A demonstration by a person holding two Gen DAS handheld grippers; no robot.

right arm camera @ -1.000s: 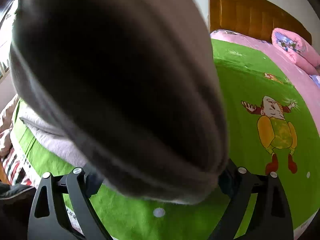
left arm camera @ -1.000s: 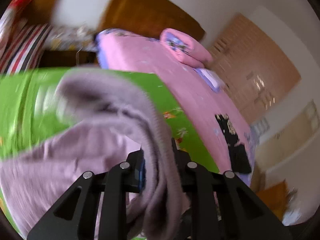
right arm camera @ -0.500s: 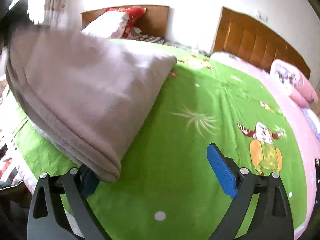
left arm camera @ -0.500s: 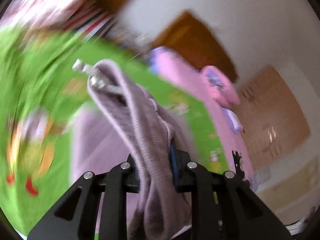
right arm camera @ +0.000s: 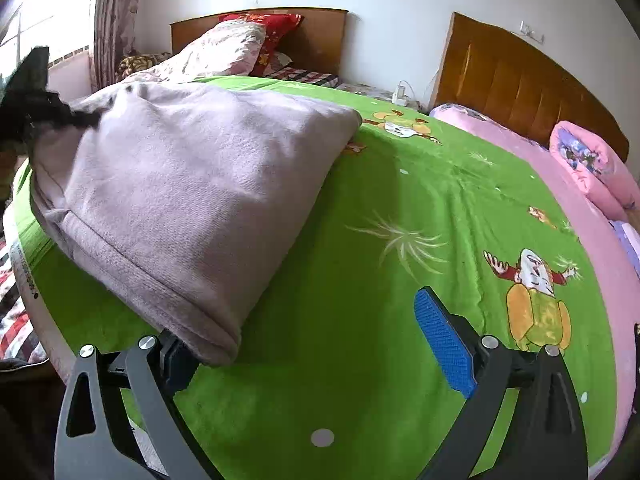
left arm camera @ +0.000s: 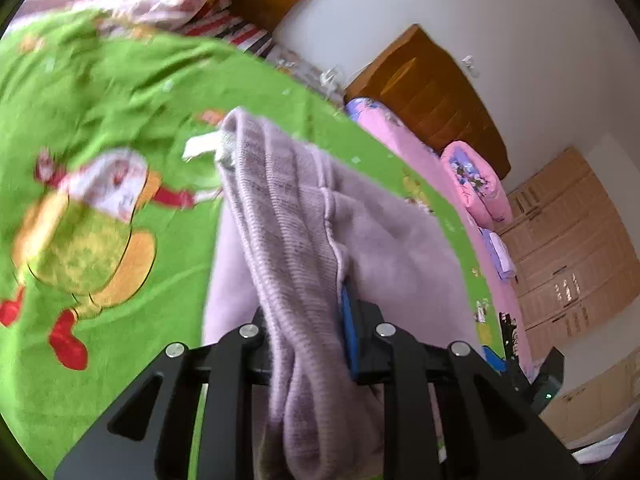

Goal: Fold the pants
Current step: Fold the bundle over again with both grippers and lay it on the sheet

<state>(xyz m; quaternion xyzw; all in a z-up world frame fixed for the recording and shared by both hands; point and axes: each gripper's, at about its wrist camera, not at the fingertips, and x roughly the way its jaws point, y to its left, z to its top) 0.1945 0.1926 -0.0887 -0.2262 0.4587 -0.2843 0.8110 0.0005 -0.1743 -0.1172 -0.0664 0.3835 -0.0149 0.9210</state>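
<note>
The lilac knit pants (left arm camera: pixel 304 248) hang bunched in my left gripper (left arm camera: pixel 308 320), which is shut on their ribbed waistband; a white drawstring end (left arm camera: pixel 200 148) sticks out beyond it. In the right wrist view the pants (right arm camera: pixel 192 184) lie in a folded heap on the green bedspread (right arm camera: pixel 400 280). My right gripper (right arm camera: pixel 316 340) is open and empty; the cloth's ribbed edge drapes over its left finger (right arm camera: pixel 172 356). The left gripper shows dark at that view's far left (right arm camera: pixel 32 108).
The green cartoon-print bedspread (left arm camera: pixel 100 240) covers the near bed. A pink bed (right arm camera: pixel 600 208) with a rolled pink quilt (right arm camera: pixel 592 160) lies to the right. Pillows (right arm camera: pixel 240 48) and wooden headboards stand at the back. A wooden wardrobe (left arm camera: pixel 568 232) is on the right.
My right gripper opened and let go of the pants, which dropped onto the bed. My left gripper swung round with the waistband still held.
</note>
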